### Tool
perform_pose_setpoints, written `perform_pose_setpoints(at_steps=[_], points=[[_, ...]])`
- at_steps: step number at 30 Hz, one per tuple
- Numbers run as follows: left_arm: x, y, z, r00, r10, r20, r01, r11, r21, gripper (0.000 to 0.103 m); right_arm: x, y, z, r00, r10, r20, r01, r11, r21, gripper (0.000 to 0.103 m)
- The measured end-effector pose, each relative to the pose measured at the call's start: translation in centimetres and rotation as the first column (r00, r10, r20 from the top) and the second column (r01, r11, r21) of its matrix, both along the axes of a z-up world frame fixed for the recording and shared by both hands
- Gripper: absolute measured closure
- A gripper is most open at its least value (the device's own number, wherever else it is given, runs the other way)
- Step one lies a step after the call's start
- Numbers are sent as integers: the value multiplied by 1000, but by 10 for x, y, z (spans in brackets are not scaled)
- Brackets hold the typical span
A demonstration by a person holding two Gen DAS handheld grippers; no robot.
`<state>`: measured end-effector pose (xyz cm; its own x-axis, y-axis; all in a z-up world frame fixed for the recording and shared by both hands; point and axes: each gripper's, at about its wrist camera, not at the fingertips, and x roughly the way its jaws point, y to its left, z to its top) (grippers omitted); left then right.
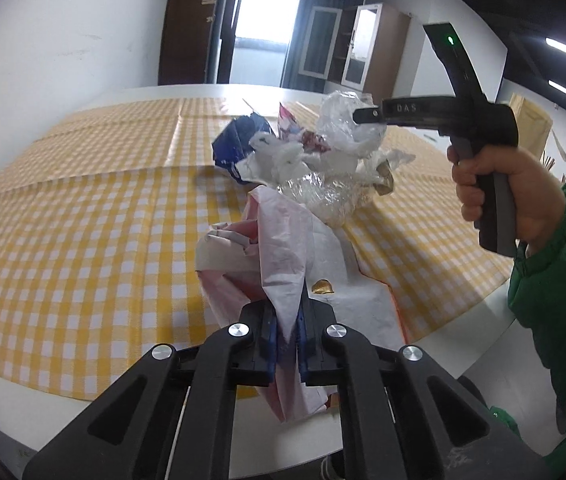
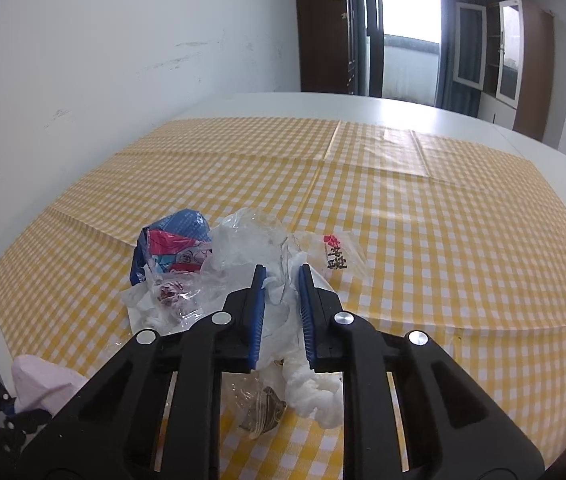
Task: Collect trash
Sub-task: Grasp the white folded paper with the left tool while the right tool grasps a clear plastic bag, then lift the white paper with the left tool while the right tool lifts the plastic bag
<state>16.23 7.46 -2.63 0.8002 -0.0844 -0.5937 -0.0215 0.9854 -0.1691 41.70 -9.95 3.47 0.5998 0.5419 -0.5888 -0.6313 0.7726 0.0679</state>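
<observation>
Wrappers (image 2: pixel 187 256) crowd the right gripper's (image 2: pixel 281 312) parted jaws; left gripper (image 1: pixel 287 334) clamps pink bag (image 1: pixel 283 248).

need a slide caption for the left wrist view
Left gripper shut on a pink-and-white paper bag beside crumpled plastic trash on the yellow checked tablecloth.

Left gripper (image 1: pixel 286 330) pinches a pink paper bag (image 1: pixel 283 248)
The right gripper (image 1: pixel 371 115) touches a trash pile (image 1: pixel 323 168) on the yellow checked cloth (image 1: pixel 83 220)
</observation>
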Motion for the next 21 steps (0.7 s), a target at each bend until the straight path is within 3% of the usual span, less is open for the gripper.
perform_pose_setpoints(at_steps=[12,21], points=[[-38,7,29,993,49,112,-43,998,-53,100,-61,-46,48,992,-46,121,30,992,126,89],[-57,7,27,989,73,132,-61,994,-95,100,-85,-57,55,991,-63,116,54,995,85,89]])
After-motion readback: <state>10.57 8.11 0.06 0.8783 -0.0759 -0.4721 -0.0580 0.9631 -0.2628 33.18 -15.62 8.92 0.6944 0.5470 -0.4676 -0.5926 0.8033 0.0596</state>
